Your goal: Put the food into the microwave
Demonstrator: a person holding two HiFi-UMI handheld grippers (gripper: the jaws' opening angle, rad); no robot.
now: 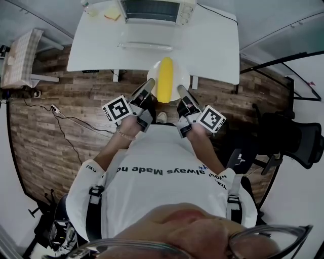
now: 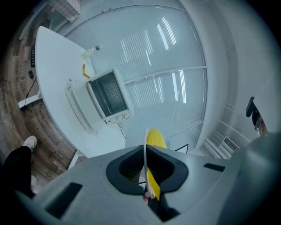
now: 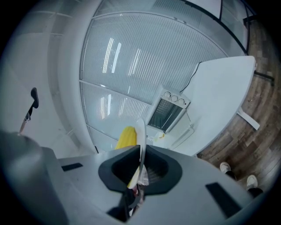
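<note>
A white plate [image 1: 178, 74] carrying a yellow corn cob [image 1: 165, 79] hangs in the air at the near edge of the white table [image 1: 212, 45]. My left gripper [image 1: 148, 87] is shut on the plate's left rim, and my right gripper [image 1: 181, 92] is shut on its right rim. In the left gripper view the plate edge [image 2: 146, 154] runs between the jaws with the corn [image 2: 155, 139] behind it. The right gripper view shows the plate rim [image 3: 141, 136] and the corn [image 3: 126, 137] likewise. The white microwave [image 1: 154, 10] stands at the table's far side, its door [image 1: 144, 45] folded down open.
A yellow item [image 1: 112, 15] lies on the table left of the microwave. A black office chair [image 1: 293, 136] stands at the right. A checked stool [image 1: 20, 58] is at the far left, and cables [image 1: 71, 119] trail over the wooden floor.
</note>
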